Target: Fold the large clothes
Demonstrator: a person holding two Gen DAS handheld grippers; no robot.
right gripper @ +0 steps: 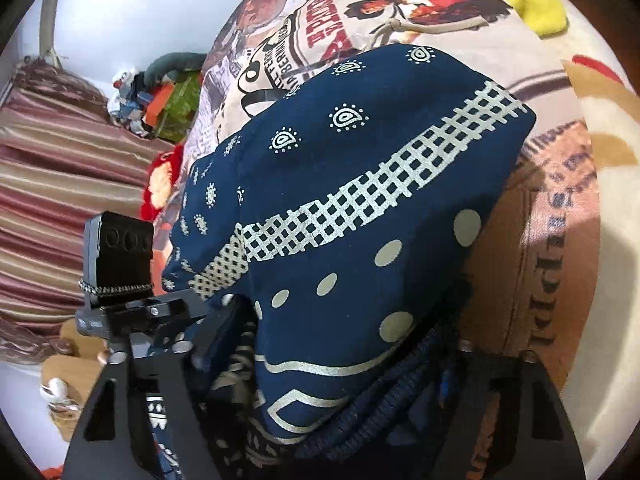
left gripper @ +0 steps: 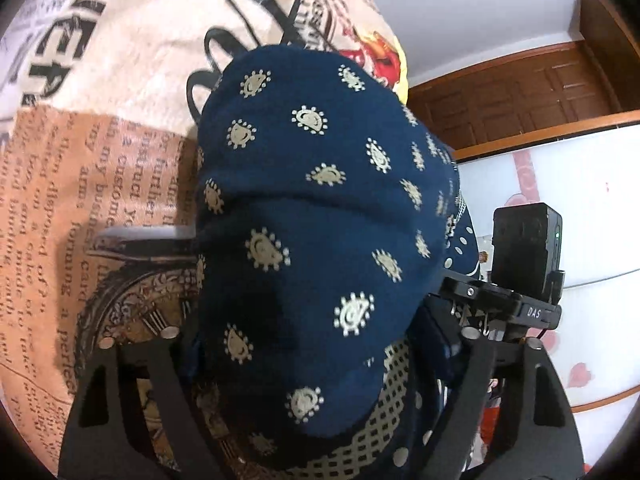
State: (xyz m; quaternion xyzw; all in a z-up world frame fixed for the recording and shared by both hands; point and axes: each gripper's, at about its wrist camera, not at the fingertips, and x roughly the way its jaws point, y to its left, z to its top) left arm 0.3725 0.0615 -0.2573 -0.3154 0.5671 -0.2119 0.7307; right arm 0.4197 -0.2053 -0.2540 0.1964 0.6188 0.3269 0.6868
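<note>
Bedspread [left gripper: 92, 184]: covers the bed under everything; cream and tan cloth printed with newspaper text, big black lettering, a clock face and poster figures in red.
Garment [left gripper: 320, 208]: a large navy-blue piece lying bunched on the bedspread, humped up between the two grippers and filling the middle of both views.
Garment pattern: small cream paisley drops ringed with dots in the left wrist view; in the right wrist view [right gripper: 360, 208] a broad cream lattice band runs slantwise across it, with a row of plain cream dots below and thin cream border lines lower down.
Garment folds: soft ridges cross the cloth from side to side; a dark ribbed hem bunches at the lower right of the right wrist view.
Wardrobe [left gripper: 512, 96]: brown panelled wood against a white wall, beyond the bed.
Striped curtain [right gripper: 60, 184]: pink and cream, at the far left of the right wrist view.
Left gripper [left gripper: 316, 364]: jaws stand fairly wide with the navy cloth heaped between and over them; whether the pads press on it I cannot tell.
Right gripper [right gripper: 332, 372]: jaws partly spread, cloth piled between them and hiding the tips; grip cannot be told.
</note>
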